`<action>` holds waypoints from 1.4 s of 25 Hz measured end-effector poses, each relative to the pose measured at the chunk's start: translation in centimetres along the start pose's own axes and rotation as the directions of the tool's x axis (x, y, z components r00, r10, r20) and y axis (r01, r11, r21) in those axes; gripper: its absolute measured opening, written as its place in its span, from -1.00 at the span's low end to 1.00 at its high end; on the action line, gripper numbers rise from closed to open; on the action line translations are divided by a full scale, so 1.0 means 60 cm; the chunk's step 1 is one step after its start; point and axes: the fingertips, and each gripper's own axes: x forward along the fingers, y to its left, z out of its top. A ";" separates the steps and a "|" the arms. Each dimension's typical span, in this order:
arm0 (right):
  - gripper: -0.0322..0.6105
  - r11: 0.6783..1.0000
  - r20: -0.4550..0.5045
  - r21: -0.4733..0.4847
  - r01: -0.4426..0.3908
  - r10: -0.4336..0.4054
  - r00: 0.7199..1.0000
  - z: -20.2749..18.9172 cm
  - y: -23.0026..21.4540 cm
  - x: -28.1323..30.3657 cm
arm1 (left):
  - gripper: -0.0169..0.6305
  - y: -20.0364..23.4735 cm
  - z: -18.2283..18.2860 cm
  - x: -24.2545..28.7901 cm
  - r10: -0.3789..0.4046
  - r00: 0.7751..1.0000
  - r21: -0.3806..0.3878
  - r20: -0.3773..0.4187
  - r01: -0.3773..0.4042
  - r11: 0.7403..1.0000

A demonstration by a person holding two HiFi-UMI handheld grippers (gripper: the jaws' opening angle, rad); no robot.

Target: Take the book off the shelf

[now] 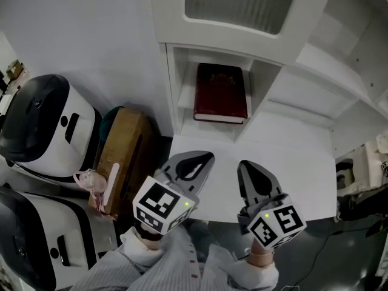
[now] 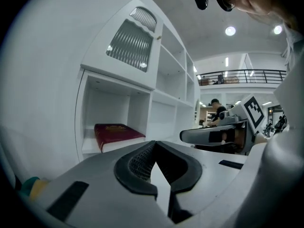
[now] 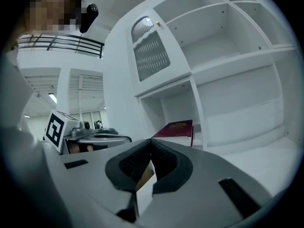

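Note:
A dark red book (image 1: 220, 93) lies flat in a low open compartment of the white shelf unit (image 1: 176, 77). It also shows in the left gripper view (image 2: 116, 131) and the right gripper view (image 3: 176, 127). My left gripper (image 1: 203, 158) and my right gripper (image 1: 245, 165) hover side by side over the white desktop, short of the compartment and pointing toward it. Both are shut with nothing between the fingers. From the left gripper (image 2: 153, 147) the book lies ahead to the left. From the right gripper (image 3: 151, 145) it lies ahead, slightly right.
A ribbed-glass cabinet door (image 1: 236, 5) hangs above the book's compartment, with open white shelves (image 1: 339, 71) to the right. The white desktop (image 1: 303, 162) spreads before the shelves. Left of the desk stand a brown box (image 1: 124, 156) and white-and-black machines (image 1: 42, 126).

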 end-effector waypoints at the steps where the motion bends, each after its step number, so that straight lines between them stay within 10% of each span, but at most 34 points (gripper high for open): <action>1: -0.86 1.000 -0.005 -0.001 -0.008 0.008 1.000 -0.001 -0.009 0.004 | -0.92 0.002 -0.002 0.007 0.010 1.000 -0.002 -0.005 -0.010 1.000; 35: -0.85 0.978 -0.064 -0.205 -0.031 0.019 0.998 0.024 -0.058 0.132 | -0.92 0.105 0.010 0.058 0.076 0.997 0.002 -0.006 -0.076 0.997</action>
